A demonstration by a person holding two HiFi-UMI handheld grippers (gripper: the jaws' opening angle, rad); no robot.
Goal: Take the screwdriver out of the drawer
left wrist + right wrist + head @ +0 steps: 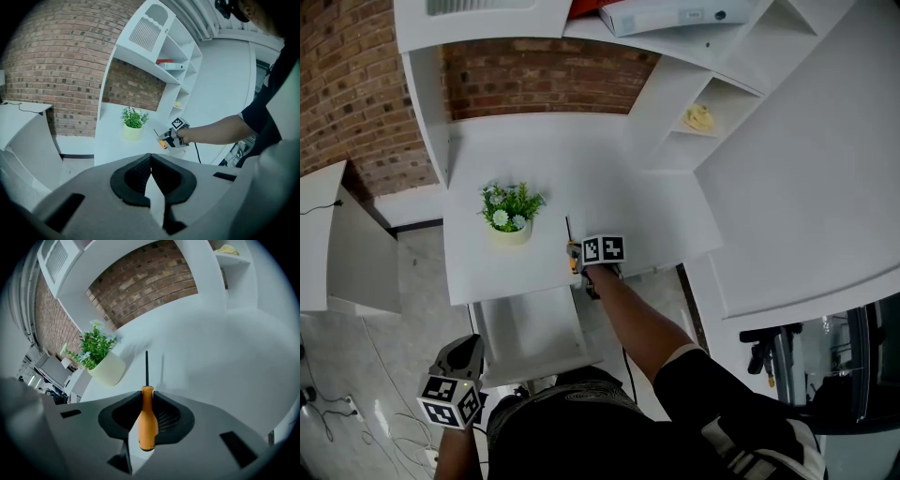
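The screwdriver [147, 420] has an orange handle and a thin dark shaft. My right gripper [146, 397] is shut on the handle, with the shaft pointing forward over the white desk top [220, 357]. In the head view the right gripper [581, 258] holds the screwdriver [572, 255] at the desk's front edge, above the open white drawer [530, 328]. My left gripper [467, 347] hangs low at the left, away from the desk. Its pads [140, 173] meet with nothing between them. From there the right gripper [169, 138] and the screwdriver [162, 144] show beyond.
A small potted plant [512, 213] stands on the desk left of the screwdriver. White shelves [712, 103] rise at the back right, against a brick wall [544, 80]. A second white table [337, 244] stands at the left, with cables on the floor [337, 412].
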